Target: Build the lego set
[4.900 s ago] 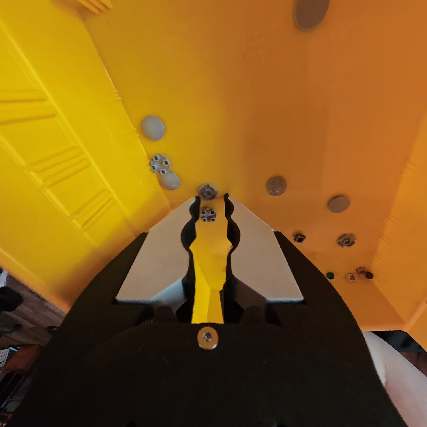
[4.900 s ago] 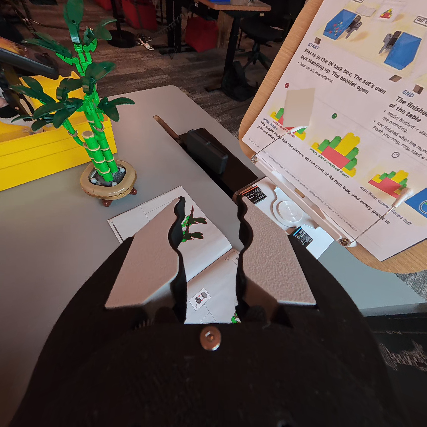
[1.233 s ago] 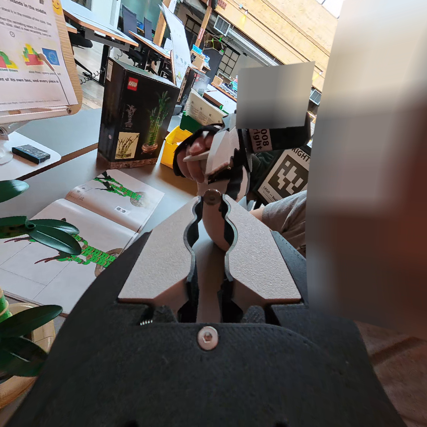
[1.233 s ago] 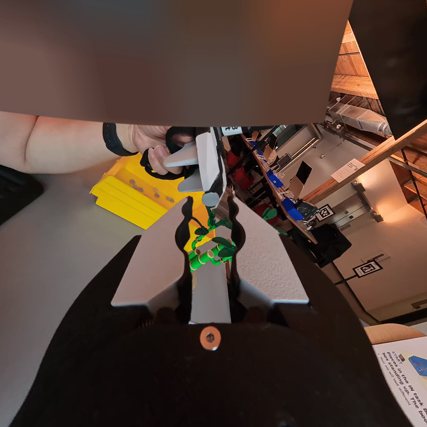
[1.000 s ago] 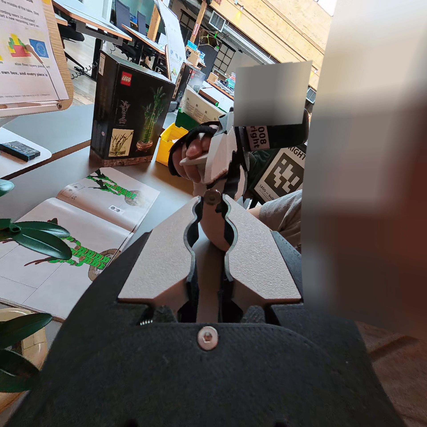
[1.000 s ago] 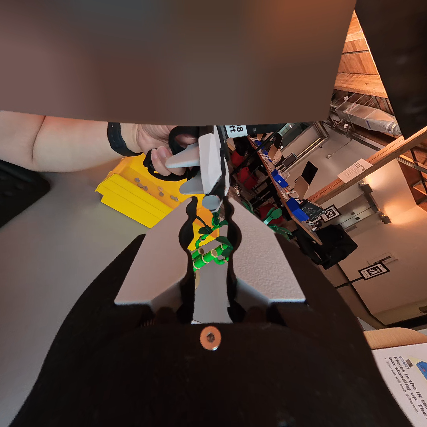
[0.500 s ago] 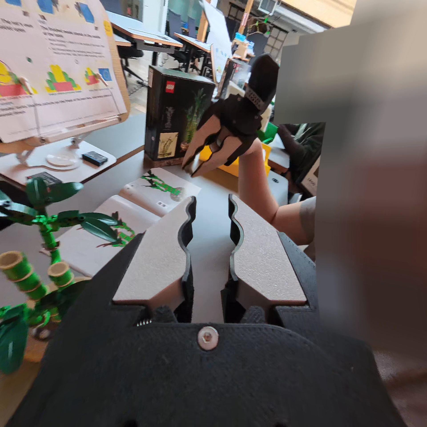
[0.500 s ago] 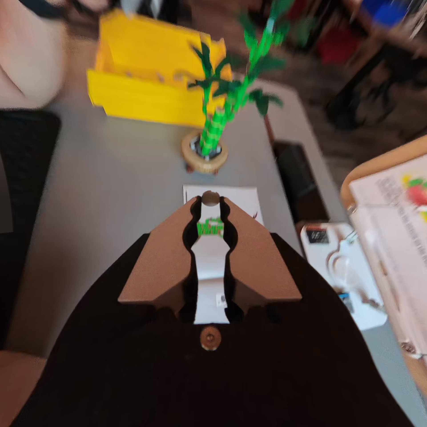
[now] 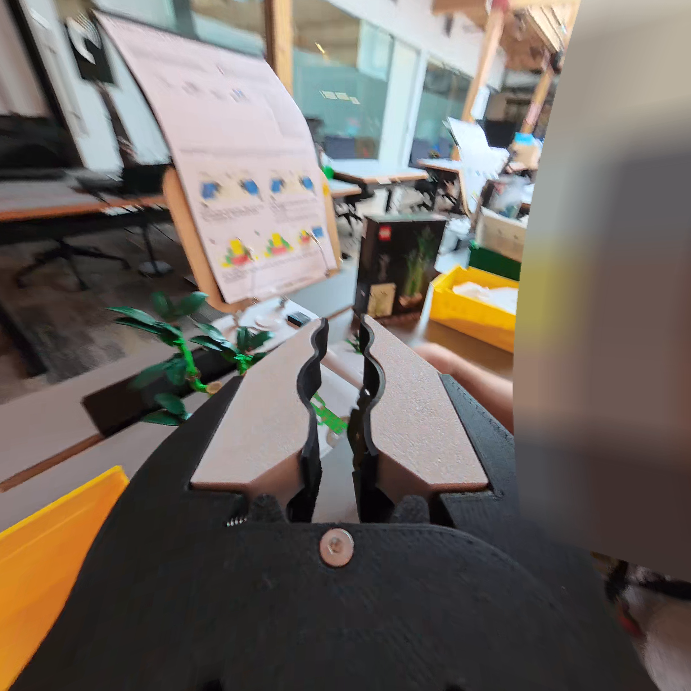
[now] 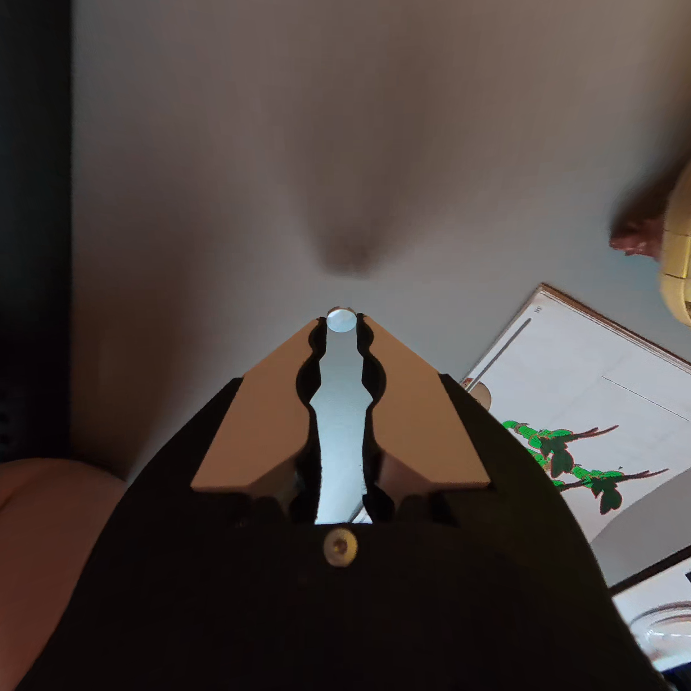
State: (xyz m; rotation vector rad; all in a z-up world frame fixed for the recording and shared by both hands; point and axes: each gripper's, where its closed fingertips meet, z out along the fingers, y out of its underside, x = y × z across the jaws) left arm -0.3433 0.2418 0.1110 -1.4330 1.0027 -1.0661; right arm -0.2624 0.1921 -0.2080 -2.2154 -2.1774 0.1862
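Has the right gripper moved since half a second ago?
Yes. The right gripper, shut on the round grey piece, swung down and left: the booklet now sits at right, with the grey table ahead.

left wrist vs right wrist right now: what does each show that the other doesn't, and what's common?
Left wrist only: the open, empty left gripper, the leafy green stalks, the instruction board on its stand, the dark set box, a yellow bin beyond it and another bin's yellow corner.

Right wrist only: the right gripper shut on a small grey round piece above the bare grey table, plus the tan pot's edge.

Both: the open booklet with its green plant drawing, seen on the left only between the fingers.
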